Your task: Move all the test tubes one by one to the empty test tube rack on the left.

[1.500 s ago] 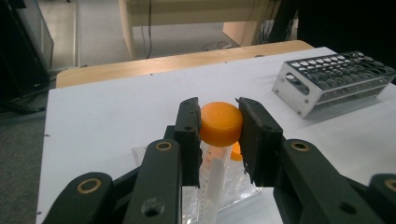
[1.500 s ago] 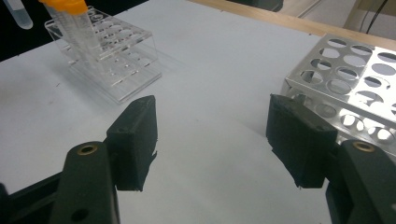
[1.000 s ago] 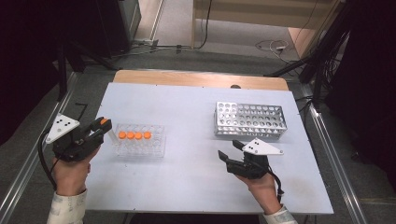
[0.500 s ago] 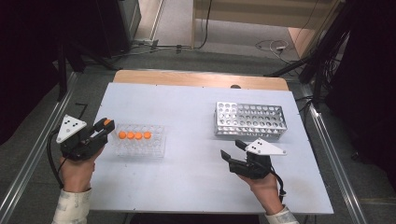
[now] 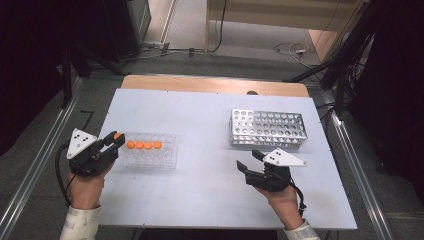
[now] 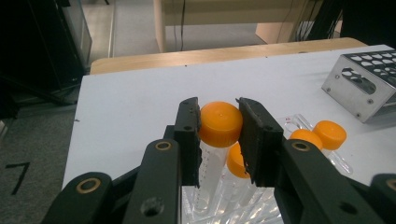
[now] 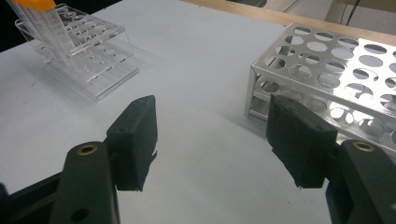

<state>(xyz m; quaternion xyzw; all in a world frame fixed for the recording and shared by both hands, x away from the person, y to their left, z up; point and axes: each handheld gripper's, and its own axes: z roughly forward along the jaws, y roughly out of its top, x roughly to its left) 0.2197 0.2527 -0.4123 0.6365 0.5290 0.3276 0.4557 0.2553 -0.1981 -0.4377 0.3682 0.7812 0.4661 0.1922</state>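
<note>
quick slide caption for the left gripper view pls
Left gripper shut on an orange-capped tube above the clear rack, metal rack behind.

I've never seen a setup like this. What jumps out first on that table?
The bright orange caps: the left gripper is shut on an orange-capped tube at the left end of the clear plastic rack, where four more caps sit in a row. Across the white table, the shiny metal rack stands empty, with the right gripper open near it.
</note>
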